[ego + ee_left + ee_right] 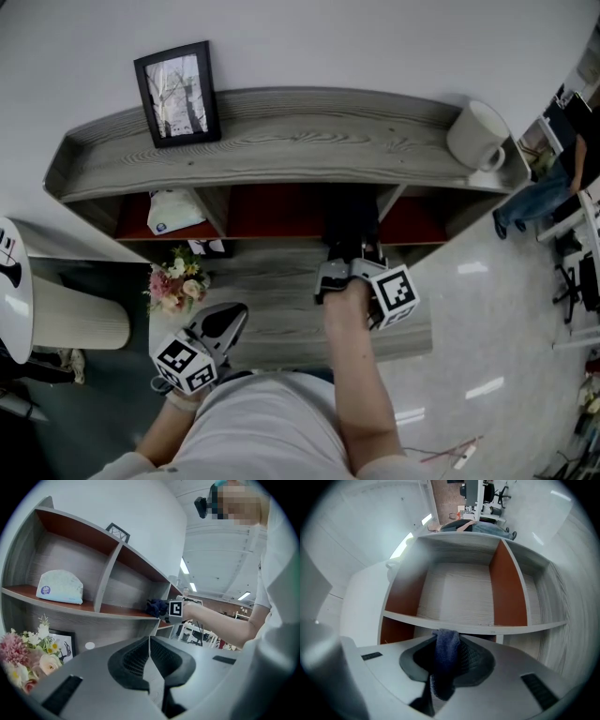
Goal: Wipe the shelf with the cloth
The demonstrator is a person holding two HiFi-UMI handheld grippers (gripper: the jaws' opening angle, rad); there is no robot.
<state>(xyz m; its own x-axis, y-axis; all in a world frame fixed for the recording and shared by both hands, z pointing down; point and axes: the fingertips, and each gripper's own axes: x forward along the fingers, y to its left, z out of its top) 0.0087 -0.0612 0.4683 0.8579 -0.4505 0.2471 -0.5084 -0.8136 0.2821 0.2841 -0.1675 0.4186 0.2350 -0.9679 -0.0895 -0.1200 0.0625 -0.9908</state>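
Grey-wood shelf (281, 141), red-brown inside.

Hidden or unclear, head view: the small frame (208, 247) on the lower level is half covered by the board above it. The tips of your right tongs (447, 637) run into the dark middle compartment, and the cloth (445, 663) cannot be told from shadow there. The right compartment is mostly cut off by the top board's edge.

View against view: the left gripper view shows your left tongs (150, 641) with jaws pressed together and nothing between them, held low beside the flowers (28, 656). It also shows the cloth bunched at the front edge of the middle compartment's board. The right gripper view shows your right tongs clamped on the dark blue cloth, with a fold hanging back over the jaws.

Contents: the left compartment holds a white-and-blue packet (173, 211). On top, a picture frame (178, 94) stands far left and a white mug (478, 136) far right.
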